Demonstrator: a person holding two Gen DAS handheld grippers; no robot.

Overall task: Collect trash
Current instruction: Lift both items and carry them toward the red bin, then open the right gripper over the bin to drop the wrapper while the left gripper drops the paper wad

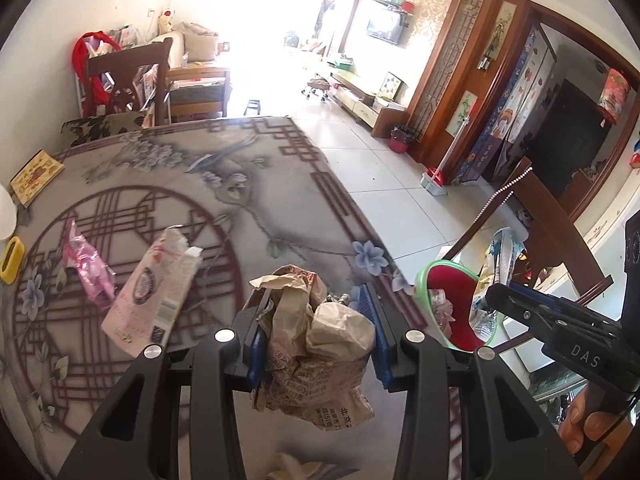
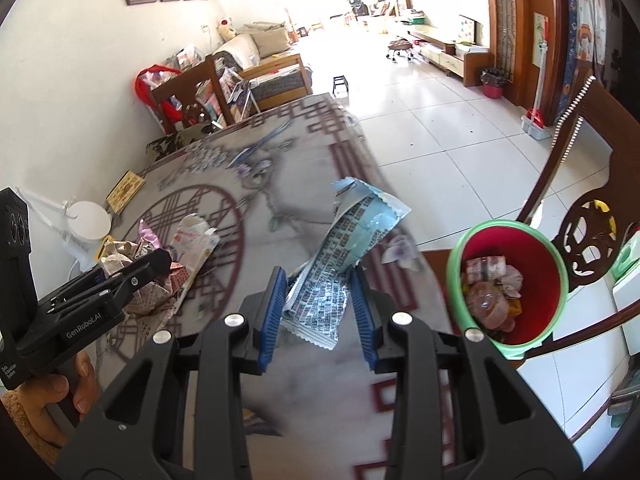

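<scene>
Jaws grip one paper wad (image 1: 316,340) left, one wrapper (image 2: 340,256) right; two packets (image 1: 148,296) remain.

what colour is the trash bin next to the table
The trash bin is red inside with a light green rim; it shows best in the right wrist view.

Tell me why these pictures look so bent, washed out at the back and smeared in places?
Both views come through fisheye lenses, so walls and floor curve. Left wrist view: the far room is blown white by daylight. Right wrist view: the tablecloth is smeared with motion blur, while the wrapper in the right gripper stays sharp.
</scene>
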